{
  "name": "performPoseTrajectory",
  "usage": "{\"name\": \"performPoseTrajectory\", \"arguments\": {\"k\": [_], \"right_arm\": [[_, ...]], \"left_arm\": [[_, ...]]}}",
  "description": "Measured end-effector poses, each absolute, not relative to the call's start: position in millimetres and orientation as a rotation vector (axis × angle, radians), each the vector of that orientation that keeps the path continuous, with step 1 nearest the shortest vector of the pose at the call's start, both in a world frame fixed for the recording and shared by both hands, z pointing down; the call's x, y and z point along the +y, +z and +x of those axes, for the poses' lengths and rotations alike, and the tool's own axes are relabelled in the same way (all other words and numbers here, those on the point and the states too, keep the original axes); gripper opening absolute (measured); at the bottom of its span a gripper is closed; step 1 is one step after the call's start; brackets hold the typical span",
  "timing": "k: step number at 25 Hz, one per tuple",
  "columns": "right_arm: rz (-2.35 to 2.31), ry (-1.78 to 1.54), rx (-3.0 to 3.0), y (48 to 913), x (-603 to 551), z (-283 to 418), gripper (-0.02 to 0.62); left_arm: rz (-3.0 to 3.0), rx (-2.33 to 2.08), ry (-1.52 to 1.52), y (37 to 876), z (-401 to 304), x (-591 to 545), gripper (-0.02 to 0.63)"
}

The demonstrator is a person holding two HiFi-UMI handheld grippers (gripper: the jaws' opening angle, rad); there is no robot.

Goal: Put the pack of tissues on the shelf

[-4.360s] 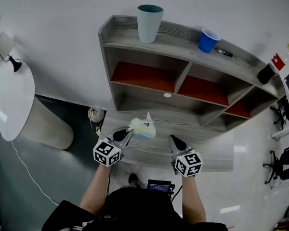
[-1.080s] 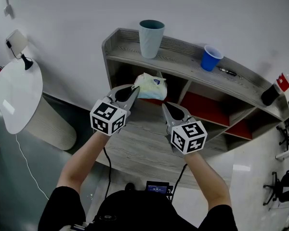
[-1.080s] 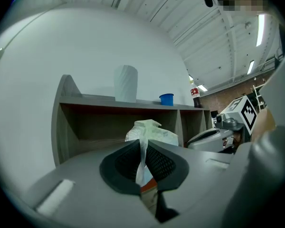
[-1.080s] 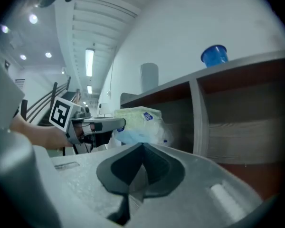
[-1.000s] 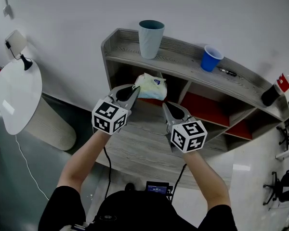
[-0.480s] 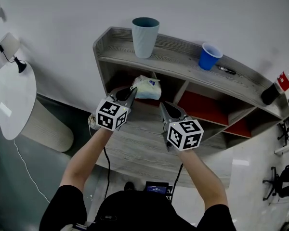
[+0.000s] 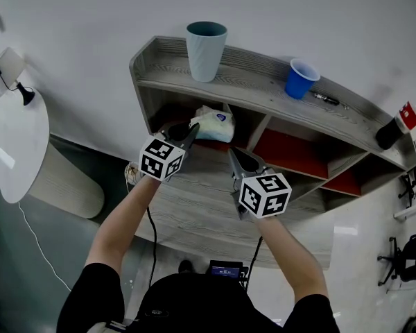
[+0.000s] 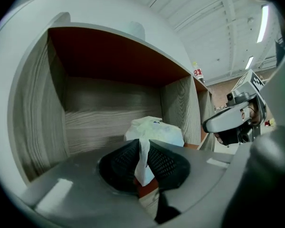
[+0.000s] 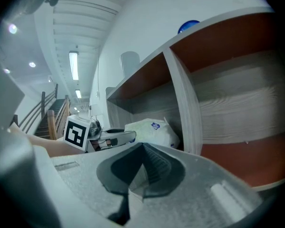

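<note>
The pack of tissues [image 7: 213, 124] is seen inside the left compartment of the shelf [image 7: 263, 89], above its red floor and just beside the upright divider [image 8: 178, 110] at its 3 o'clock. Whether its underside is already resting on that floor cannot be told. It is held by a thin flap of its wrapping, which is caught between the pads of the left gripper [image 7: 191, 127]. Those jaws are opening.

In the head view the pack lies at 2 o'clock from these fingertips, deeper into the compartment. Its long axis is laid from 9 to 3 o'clock, across the opening. The release is judged to turn on this: with the pack ahead of the jaws, a withdrawal toward 7 o'clock would be clear of it.

The right gripper [image 7: 234, 152] is found at 5 o'clock of the pack, near but apart, its jaws together on nothing. The left is the nearer. A teal cup [image 7: 206, 40] is stood on the top board at 12 o'clock.

A small blue mark is printed on the pack, but no word on it can be read.
</note>
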State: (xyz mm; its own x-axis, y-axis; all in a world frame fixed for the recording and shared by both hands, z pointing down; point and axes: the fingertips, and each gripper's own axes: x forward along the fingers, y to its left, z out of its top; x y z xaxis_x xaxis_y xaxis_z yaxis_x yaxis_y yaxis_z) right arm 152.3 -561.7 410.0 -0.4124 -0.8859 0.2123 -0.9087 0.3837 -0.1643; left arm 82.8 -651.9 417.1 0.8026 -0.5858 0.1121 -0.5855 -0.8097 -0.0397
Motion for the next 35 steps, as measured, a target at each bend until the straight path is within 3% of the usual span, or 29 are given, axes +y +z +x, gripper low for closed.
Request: {"name": "performPoseTrajectory", "arguments": {"k": [6,10,19,23,26,31,35], "right_arm": [[1.647,0.403,-2.538,413.1,-558.5,150.5,-0.002],[1.652,0.404,-2.539,413.6,-554.2,152.5,-0.002],[1.657,0.404,-2.567,414.2,-540.3,157.3,-0.002],[1.648,0.386,-2.58,414.2,-529.1,161.1,-0.002],[1.645,0.374,-2.578,416.0,-520.9,165.4,-0.002],[1.616,0.424,-2.632,421.7,-500.3,166.9,-0.002],[1.6,0.448,-2.66,431.0,-481.3,168.4,-0.002]], "left_arm": [[-2.979,0.955,-0.263,419.8,82.8,-653.1,0.141],[-2.991,0.954,-0.294,421.0,79.8,-647.7,0.261],[-3.038,0.937,-0.236,411.3,67.2,-621.2,0.29],[-3.066,0.9,-0.199,409.0,63.3,-597.0,0.254],[-3.068,0.885,-0.166,409.1,60.4,-578.8,0.143],[-3.12,0.777,-0.134,418.6,66.7,-541.6,0.023],[-3.169,0.687,-0.099,429.0,76.1,-511.2,0.003]]}}
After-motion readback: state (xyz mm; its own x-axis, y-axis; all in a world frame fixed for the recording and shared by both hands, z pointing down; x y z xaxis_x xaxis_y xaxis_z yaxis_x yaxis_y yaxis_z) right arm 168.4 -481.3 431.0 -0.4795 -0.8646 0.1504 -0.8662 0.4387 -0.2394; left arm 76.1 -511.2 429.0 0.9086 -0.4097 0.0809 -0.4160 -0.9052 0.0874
